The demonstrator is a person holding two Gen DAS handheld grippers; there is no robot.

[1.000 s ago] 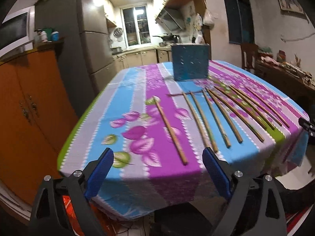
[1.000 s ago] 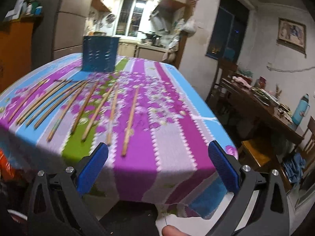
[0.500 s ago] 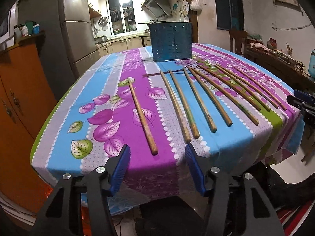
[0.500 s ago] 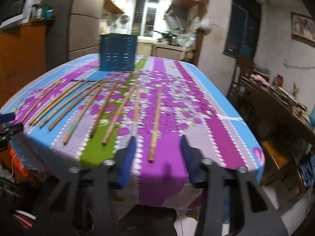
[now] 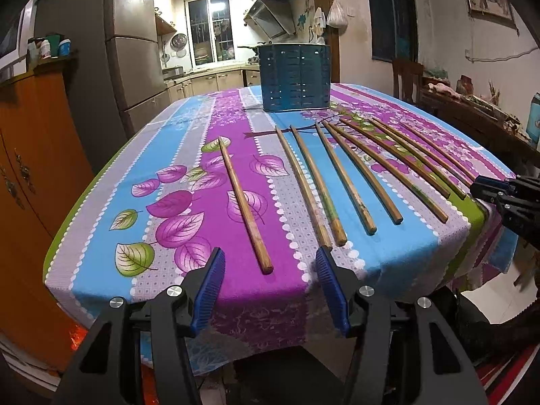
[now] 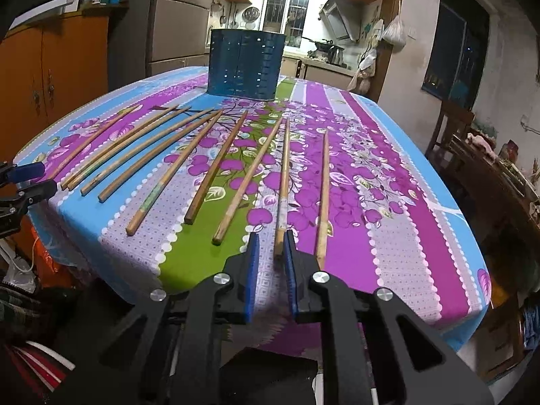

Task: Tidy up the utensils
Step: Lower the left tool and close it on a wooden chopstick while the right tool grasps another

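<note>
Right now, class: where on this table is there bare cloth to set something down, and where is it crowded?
Free: the cloth left of the lone chopstick, and the strip right of the last chopstick. Crowded: the chopstick row in front of the blue holder.

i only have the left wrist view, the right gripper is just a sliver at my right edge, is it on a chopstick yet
observer: Nearly. The right gripper has the near end of a chopstick between its jaws, and the jaws are closing. The pads do not look pressed on it yet.
operator: which one in the row
observer: Second from the right end. The last chopstick lies just beside it, outside the jaws.
</note>
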